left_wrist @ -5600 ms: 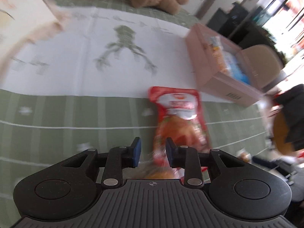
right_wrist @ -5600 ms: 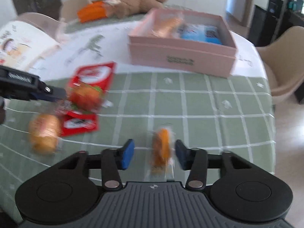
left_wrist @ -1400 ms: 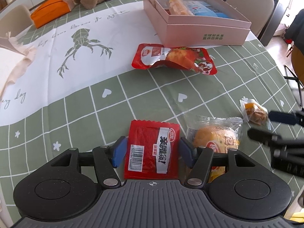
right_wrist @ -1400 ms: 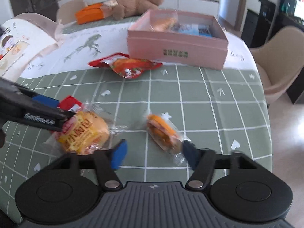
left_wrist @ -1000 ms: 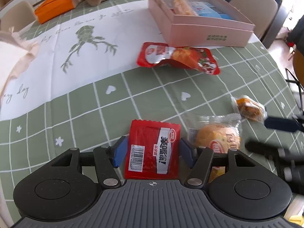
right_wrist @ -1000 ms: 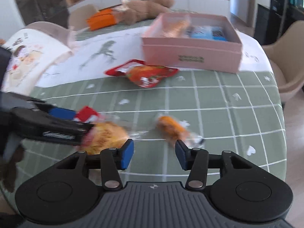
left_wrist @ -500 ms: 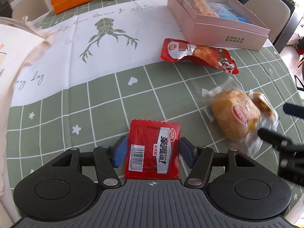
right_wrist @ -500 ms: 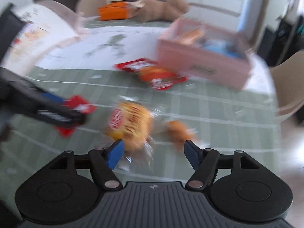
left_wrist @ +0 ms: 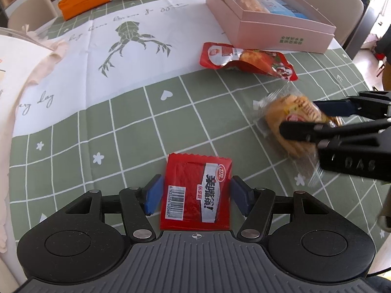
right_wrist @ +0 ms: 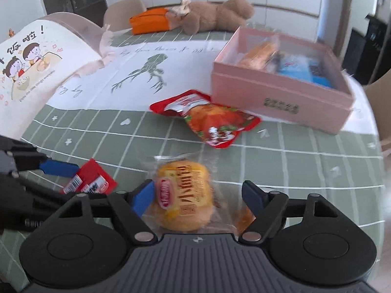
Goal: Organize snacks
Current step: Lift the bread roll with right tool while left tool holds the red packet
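1. Green checked cloth covers the bench, with a white frog-print sheet across the upper left of the left wrist view; a plush toy and an orange pouch lie at the far edge, clear of the work.
2. At lower centre of that view the left gripper is spread around a small red packet. The packet lies flat on the cloth with a visible gap at each pad, so it is framed, not yet pinched. Judgement: aligned for a pick.
3. Above centre, a large red pouch rests just beside the front wall of the pink box; presumably it waits there for loading.
4. The box sits at upper right, open-topped, with a wrapped bun and blue packets already inside. It is evidently the collecting point.
5. At right, the right gripper straddles a wrapped yellow cake. Its jaws have just been closing, the cake between them. One pad looks against the wrapper and the other stands off, so no firm grip is confirmed.
6. A small orange snack lies touching the cake's wrapper, risking a double pick.
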